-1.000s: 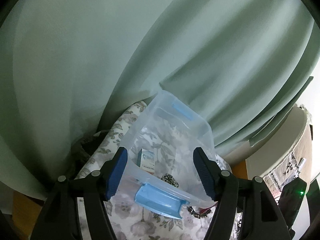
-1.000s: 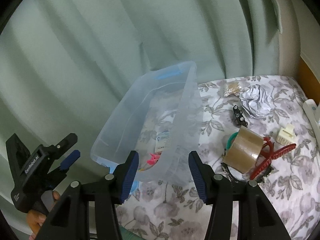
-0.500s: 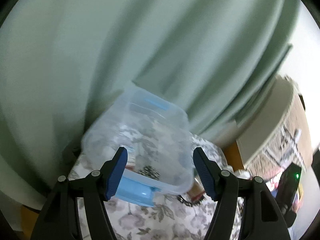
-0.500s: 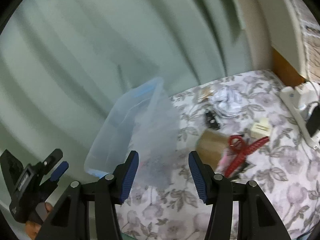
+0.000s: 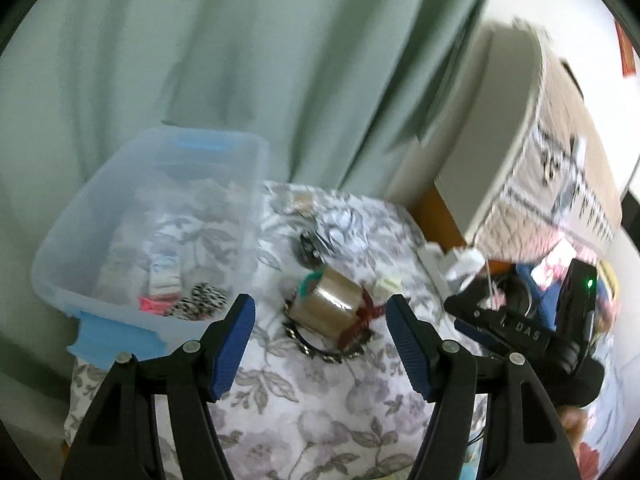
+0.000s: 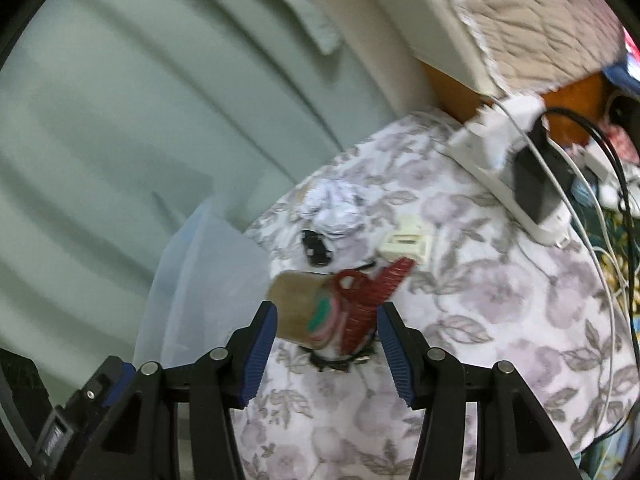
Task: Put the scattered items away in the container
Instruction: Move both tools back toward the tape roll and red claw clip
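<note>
Both grippers swing from bin [image 5: 152,216] toward tape roll [image 6: 304,308]; right gripper [image 6: 326,344] half-open, empty; left gripper [image 5: 318,344] wide, empty; straddle tape, avoid red clip [image 6: 372,292] at 3 o'clock.

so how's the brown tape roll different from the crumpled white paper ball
The brown packing tape roll is a smooth cylinder lying on its side; the crumpled white paper ball is an irregular wad. The roll lies against a red hair claw clip, while the paper sits farther back, near the curtain. Both rest on the floral cloth, outside the clear plastic bin.
</note>
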`<state>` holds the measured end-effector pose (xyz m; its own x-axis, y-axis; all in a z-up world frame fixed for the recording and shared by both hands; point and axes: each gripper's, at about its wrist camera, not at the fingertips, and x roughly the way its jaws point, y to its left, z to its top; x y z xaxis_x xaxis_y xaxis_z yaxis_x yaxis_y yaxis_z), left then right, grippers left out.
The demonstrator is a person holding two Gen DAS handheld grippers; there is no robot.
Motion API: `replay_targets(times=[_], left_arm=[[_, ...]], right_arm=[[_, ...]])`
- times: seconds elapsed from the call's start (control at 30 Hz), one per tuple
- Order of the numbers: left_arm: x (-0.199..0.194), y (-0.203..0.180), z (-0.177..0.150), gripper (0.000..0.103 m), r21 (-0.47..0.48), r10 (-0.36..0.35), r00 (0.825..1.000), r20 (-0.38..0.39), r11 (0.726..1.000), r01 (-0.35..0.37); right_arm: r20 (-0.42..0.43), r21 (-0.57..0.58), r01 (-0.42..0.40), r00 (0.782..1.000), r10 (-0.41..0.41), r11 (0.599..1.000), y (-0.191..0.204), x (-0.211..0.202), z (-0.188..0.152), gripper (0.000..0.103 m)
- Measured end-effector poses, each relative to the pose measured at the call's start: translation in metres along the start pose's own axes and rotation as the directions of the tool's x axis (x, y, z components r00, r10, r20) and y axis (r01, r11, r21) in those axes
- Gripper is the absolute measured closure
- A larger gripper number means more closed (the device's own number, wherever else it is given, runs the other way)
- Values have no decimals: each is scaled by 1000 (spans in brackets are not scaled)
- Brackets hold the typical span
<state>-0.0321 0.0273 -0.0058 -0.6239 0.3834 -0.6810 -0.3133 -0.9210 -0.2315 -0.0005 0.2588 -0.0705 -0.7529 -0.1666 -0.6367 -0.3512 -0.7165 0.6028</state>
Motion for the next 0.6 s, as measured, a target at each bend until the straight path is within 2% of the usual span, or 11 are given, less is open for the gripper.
replay_targets(times=[0.37,0.6], left_arm=[[61,-36,-13,34,143,106,985,-132,986,-87],[109,-51,-14,34,240,183,963,-196,961,-133]], right_arm=[[-86,90,11,996,-3,996,-47,29,-8,47],[-119,116,16,993,-2,993,-61,44,-10,47]])
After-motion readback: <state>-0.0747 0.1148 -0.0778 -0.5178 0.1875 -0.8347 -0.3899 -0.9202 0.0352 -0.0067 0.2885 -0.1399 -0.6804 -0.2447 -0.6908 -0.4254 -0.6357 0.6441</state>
